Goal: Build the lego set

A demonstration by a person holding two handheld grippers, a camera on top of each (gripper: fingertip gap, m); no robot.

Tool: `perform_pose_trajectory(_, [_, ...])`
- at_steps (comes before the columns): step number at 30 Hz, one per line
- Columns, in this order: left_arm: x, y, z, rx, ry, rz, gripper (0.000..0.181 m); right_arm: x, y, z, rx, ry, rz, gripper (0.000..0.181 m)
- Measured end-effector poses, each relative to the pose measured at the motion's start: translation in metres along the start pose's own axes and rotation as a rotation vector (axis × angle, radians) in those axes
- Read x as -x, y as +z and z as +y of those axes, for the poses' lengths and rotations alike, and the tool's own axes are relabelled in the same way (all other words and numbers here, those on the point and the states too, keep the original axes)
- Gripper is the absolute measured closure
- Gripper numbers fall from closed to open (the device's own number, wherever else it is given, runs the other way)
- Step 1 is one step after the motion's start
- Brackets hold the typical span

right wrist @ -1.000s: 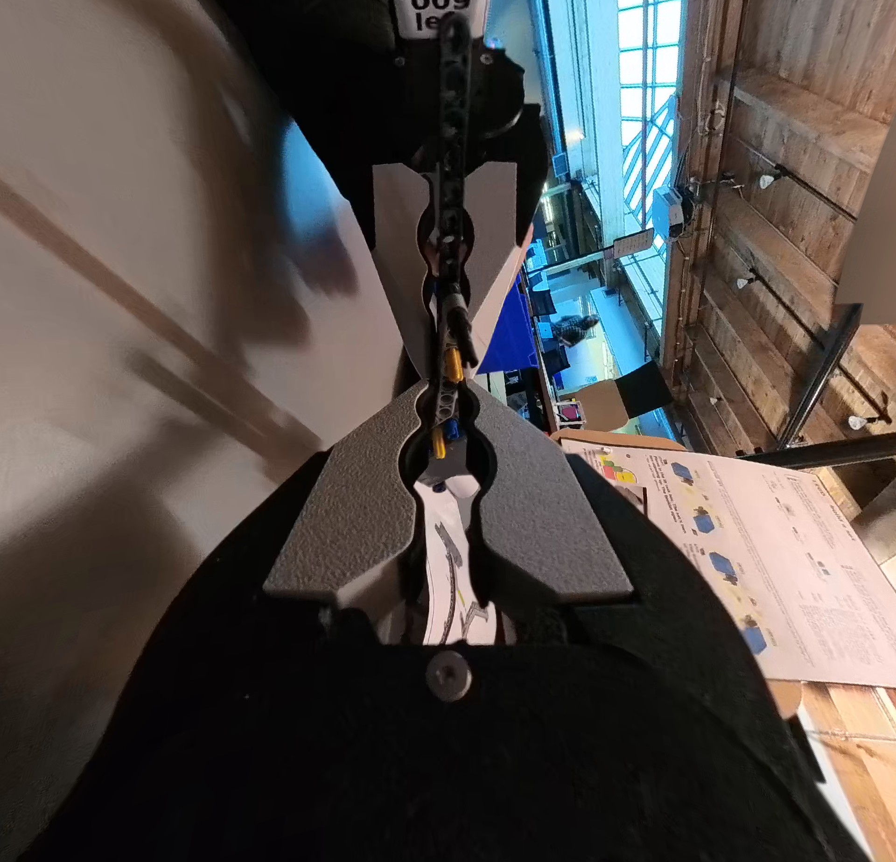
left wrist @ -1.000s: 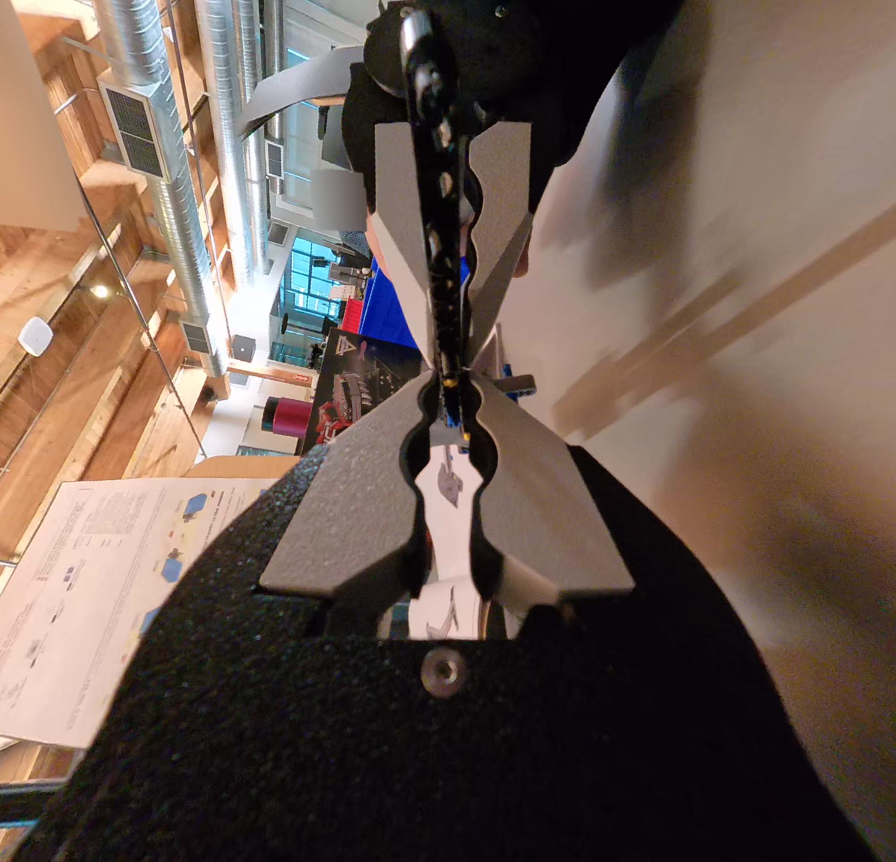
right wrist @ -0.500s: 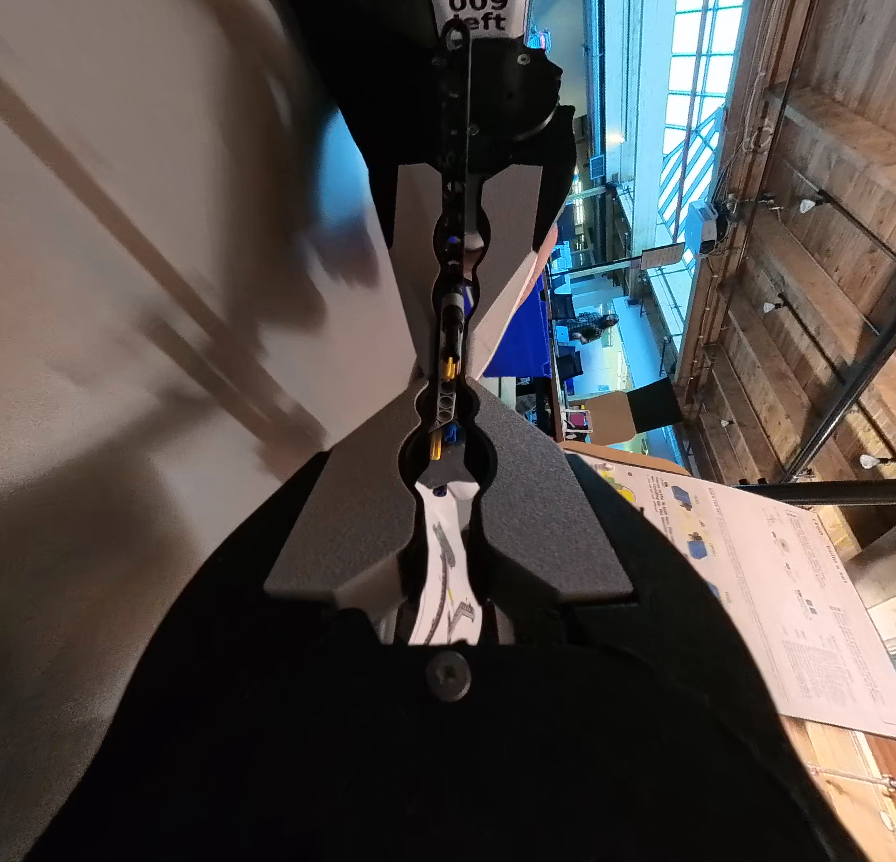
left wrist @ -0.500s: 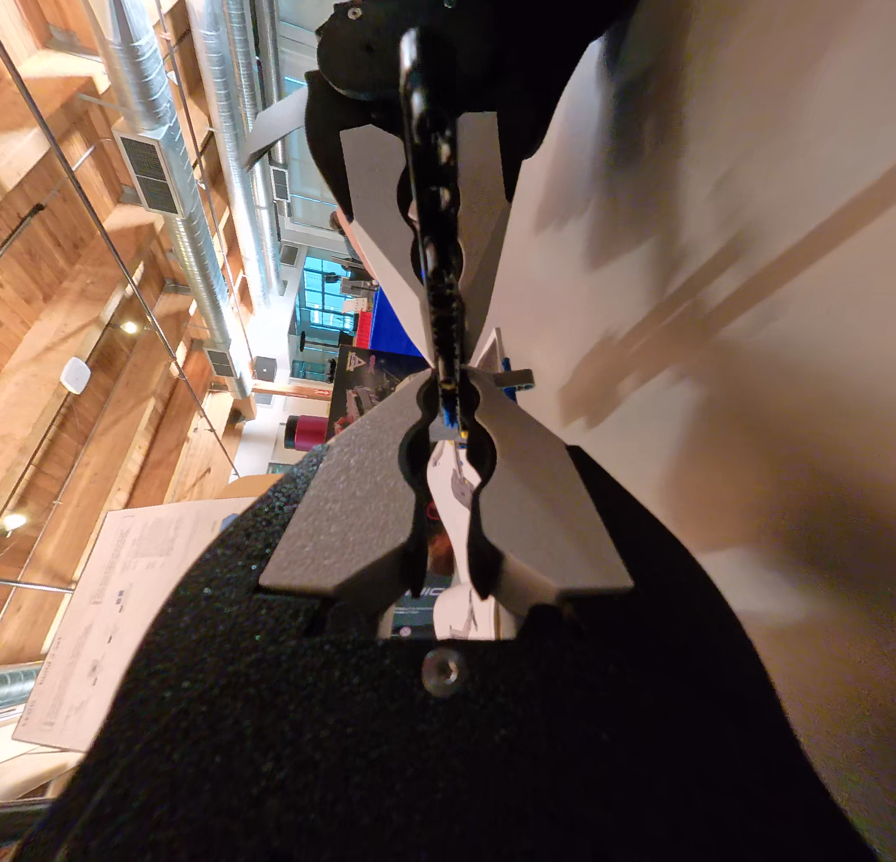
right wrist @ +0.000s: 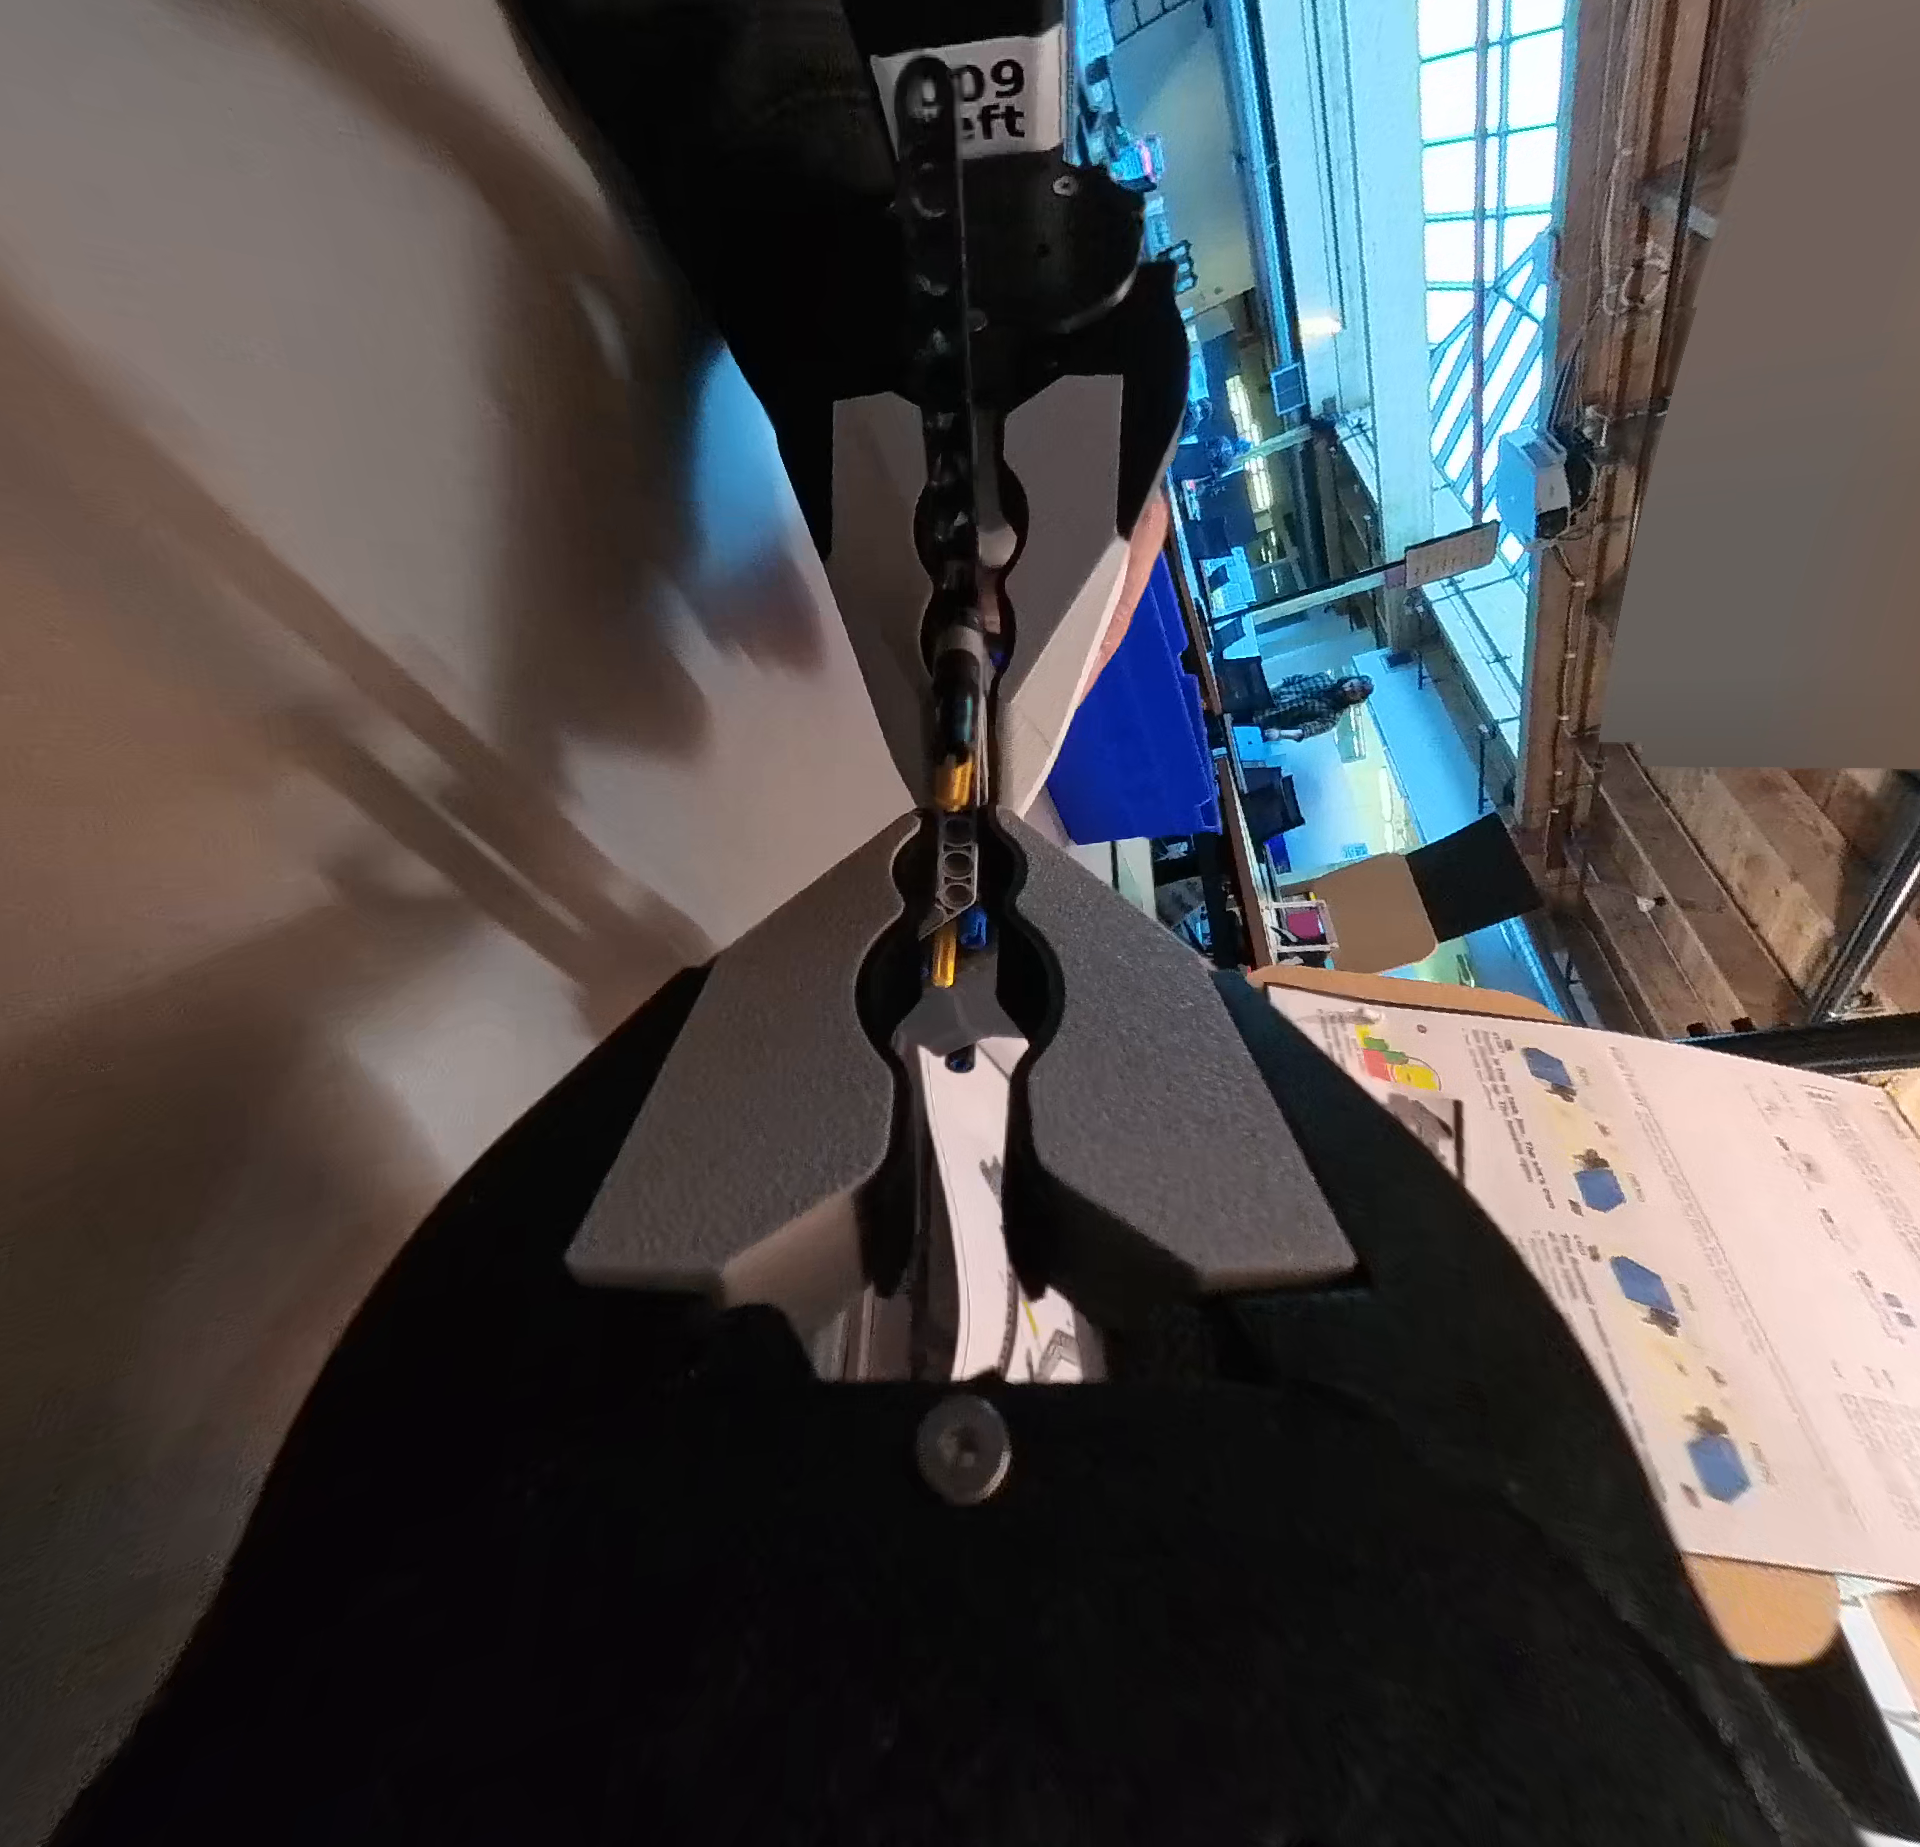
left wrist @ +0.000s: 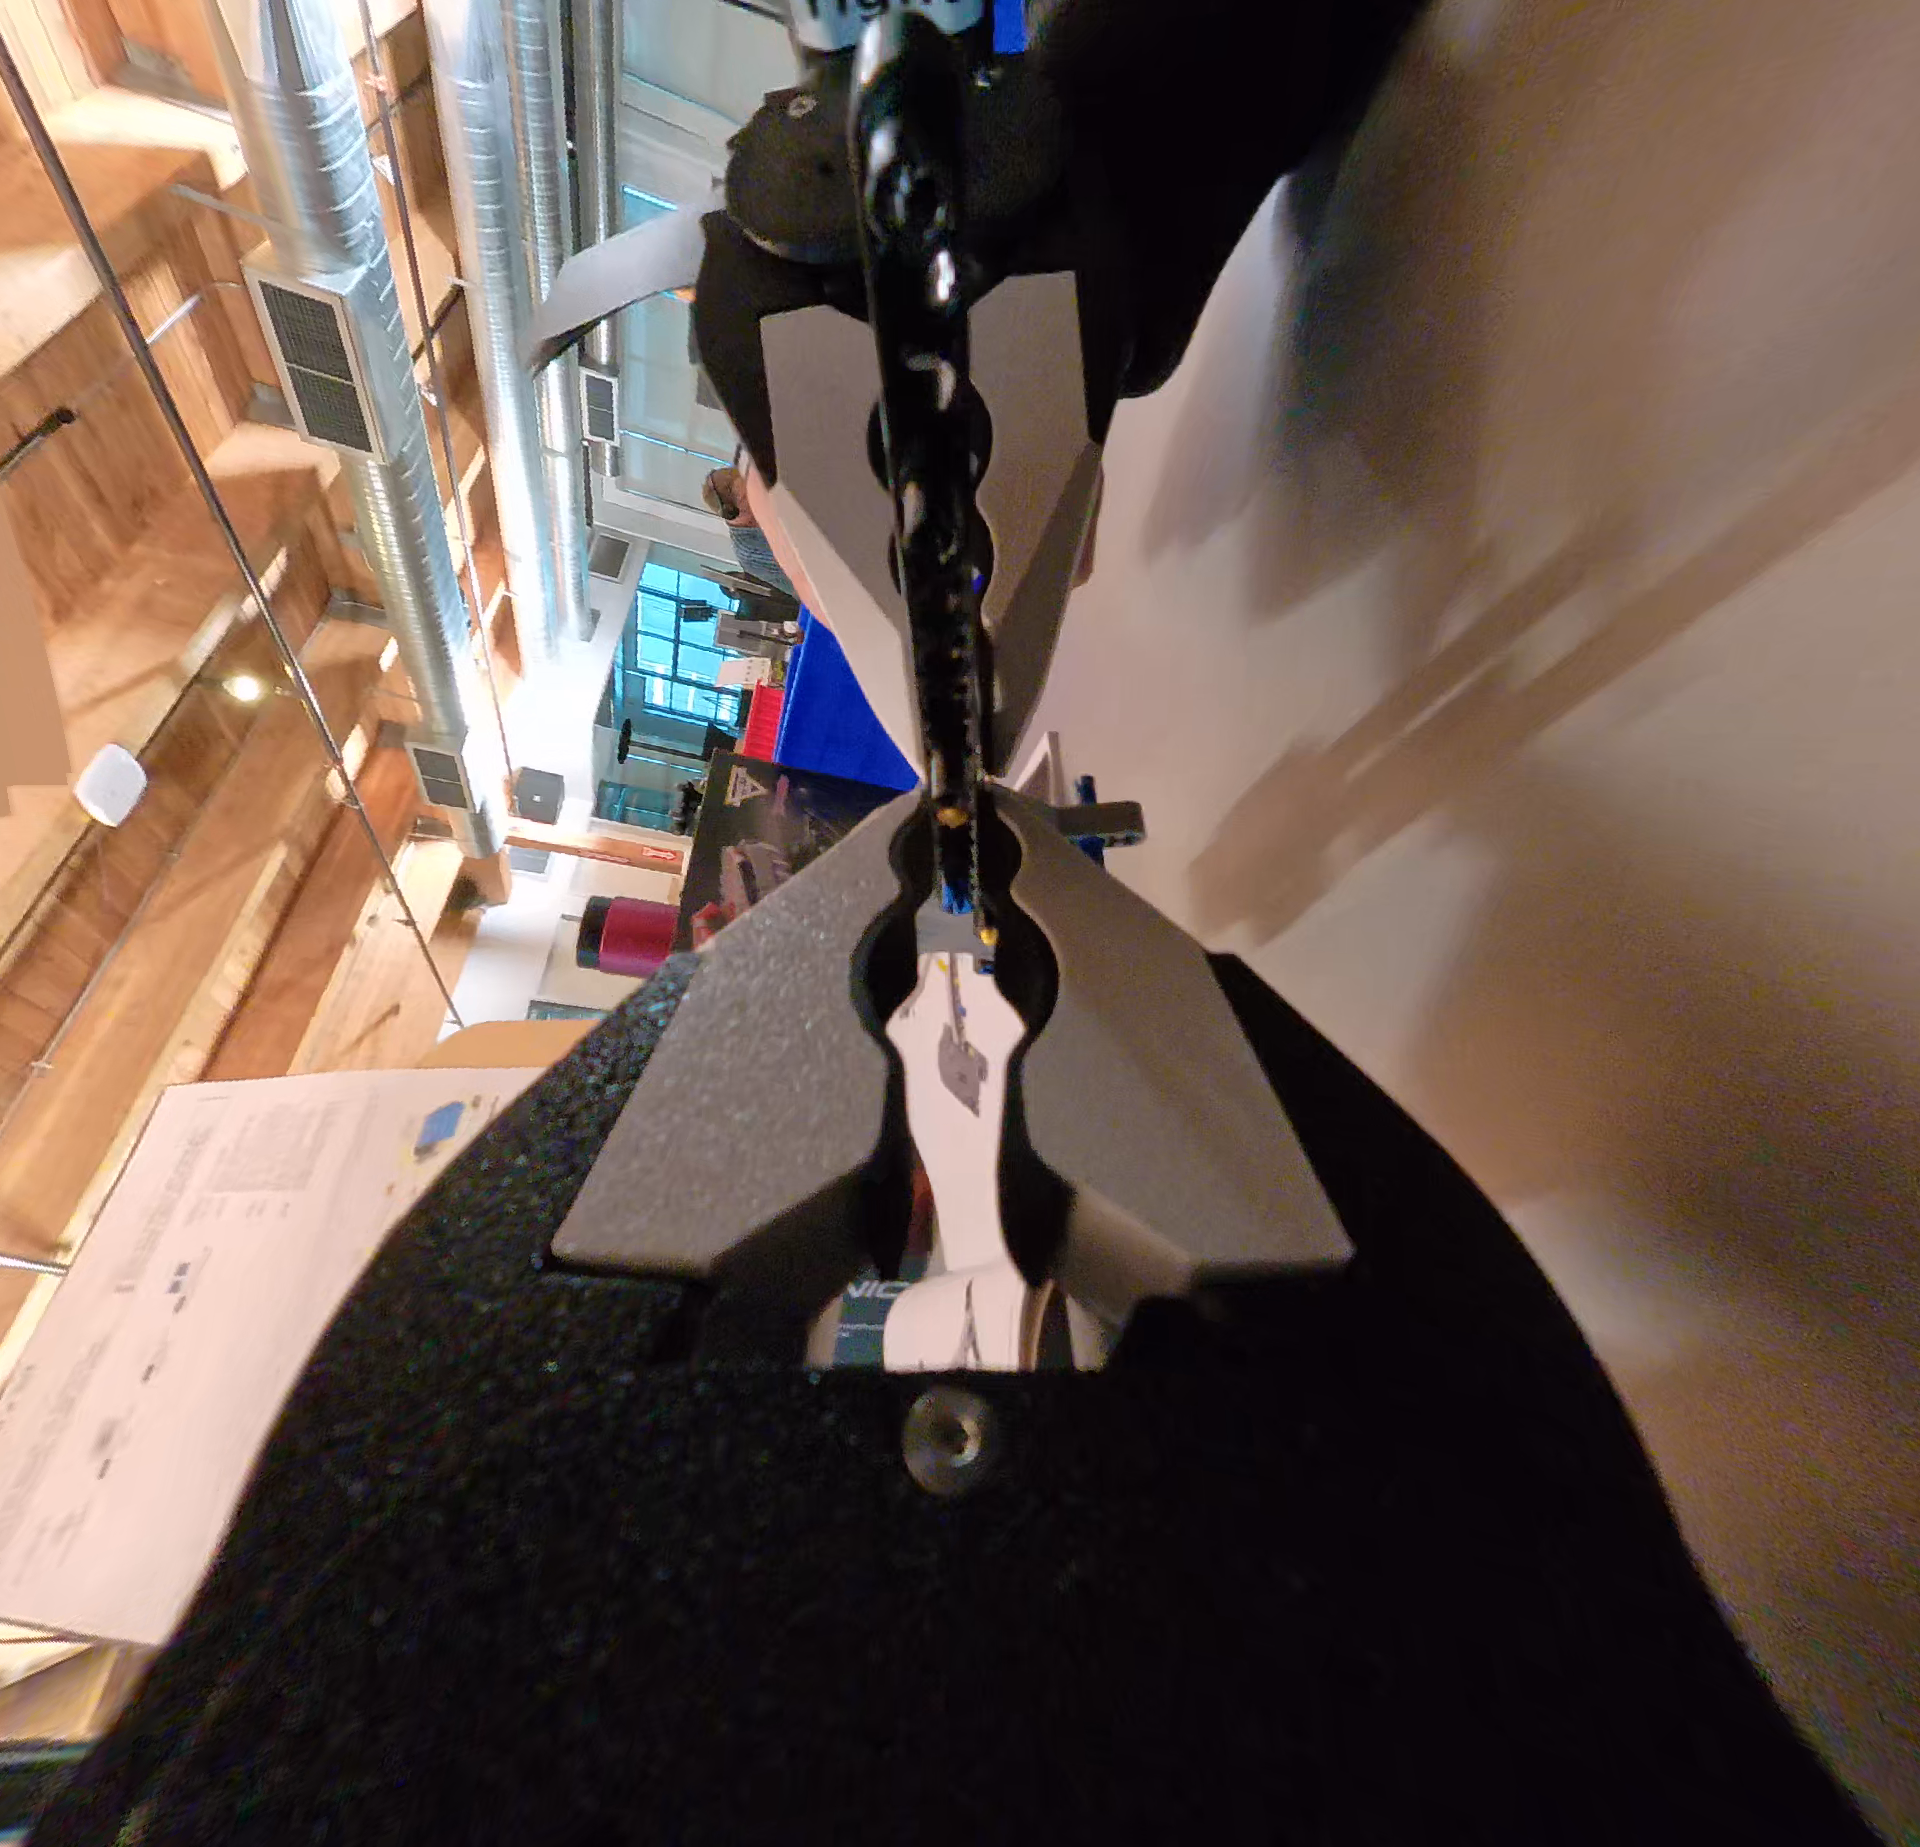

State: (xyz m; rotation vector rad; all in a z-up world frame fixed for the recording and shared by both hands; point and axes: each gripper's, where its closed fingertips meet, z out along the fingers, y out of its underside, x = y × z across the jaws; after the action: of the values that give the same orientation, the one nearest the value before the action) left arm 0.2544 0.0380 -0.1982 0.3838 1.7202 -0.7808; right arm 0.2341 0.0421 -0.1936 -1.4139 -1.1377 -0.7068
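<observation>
My left gripper and right gripper meet tip to tip, both clenched on the black lego beam assembly, frame centre, above the counter. Step, I judge: seating a joint. Next: press straight along the beam.

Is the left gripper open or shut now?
Shut: the left gripper has its jaws pinching the thin black lego beam at the tips.
</observation>
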Motion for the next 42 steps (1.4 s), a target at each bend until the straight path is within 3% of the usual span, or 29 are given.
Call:
perform_pose_trajectory(7, [0.001, 0.002, 0.011, 0.040, -0.016, -0.005, 0.176, -0.011, -0.002, -0.016, -0.043, -0.026, 0.092, 0.163])
perform_pose_trajectory(10, [0.001, 0.003, 0.010, 0.040, -0.013, -0.008, 0.176, -0.003, 0.001, -0.016, -0.031, -0.040, 0.057, 0.177])
perform_pose_trajectory(42, [0.002, 0.002, 0.004, 0.000, -0.112, -0.008, 0.177, -0.008, 0.000, -0.001, -0.019, -0.007, 0.105, 0.171])
